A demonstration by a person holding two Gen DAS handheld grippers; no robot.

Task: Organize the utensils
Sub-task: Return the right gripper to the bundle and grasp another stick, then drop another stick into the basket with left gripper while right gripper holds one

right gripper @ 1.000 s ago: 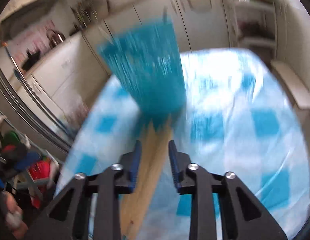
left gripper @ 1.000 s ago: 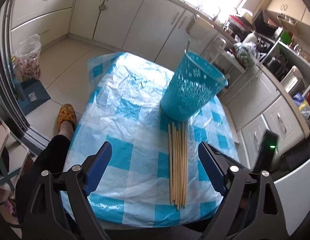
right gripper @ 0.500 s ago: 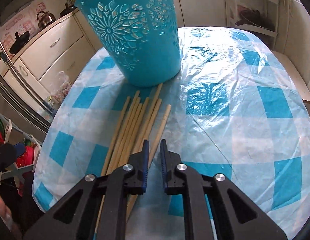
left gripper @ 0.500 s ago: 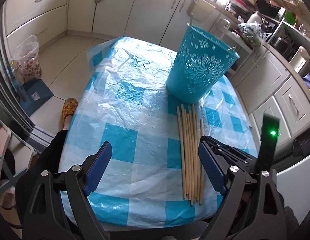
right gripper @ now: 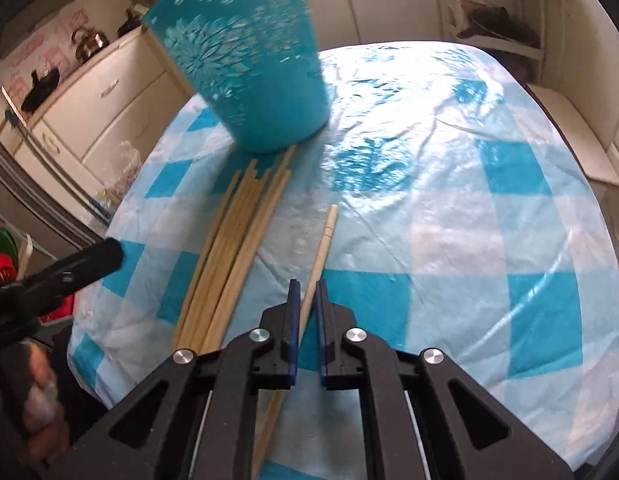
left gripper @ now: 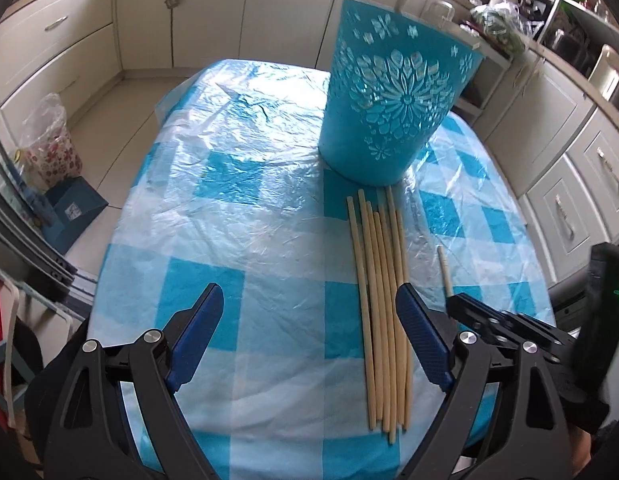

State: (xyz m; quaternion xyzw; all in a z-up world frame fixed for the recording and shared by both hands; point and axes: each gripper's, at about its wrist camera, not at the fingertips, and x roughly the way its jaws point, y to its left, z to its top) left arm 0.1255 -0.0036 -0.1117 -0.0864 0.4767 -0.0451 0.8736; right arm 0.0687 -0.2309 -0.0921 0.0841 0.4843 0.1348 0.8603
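A teal cut-out basket stands upright on the checked table; it also shows in the right wrist view. Several wooden chopsticks lie side by side in front of it, also in the right wrist view. My right gripper is shut on one chopstick, held apart from the bundle, its tip pointing toward the basket. That chopstick shows in the left wrist view, to the right of the bundle. My left gripper is open and empty above the table's near edge, left of the bundle.
The table has a blue-and-white checked plastic cover. Cream kitchen cabinets surround it. A plastic bag and a blue box sit on the floor at the left. A shelf unit stands beyond the table.
My right gripper has closed on one chopstick and drawn it away from the bundle to the right. The left gripper has moved lower and closer to the table, still open.
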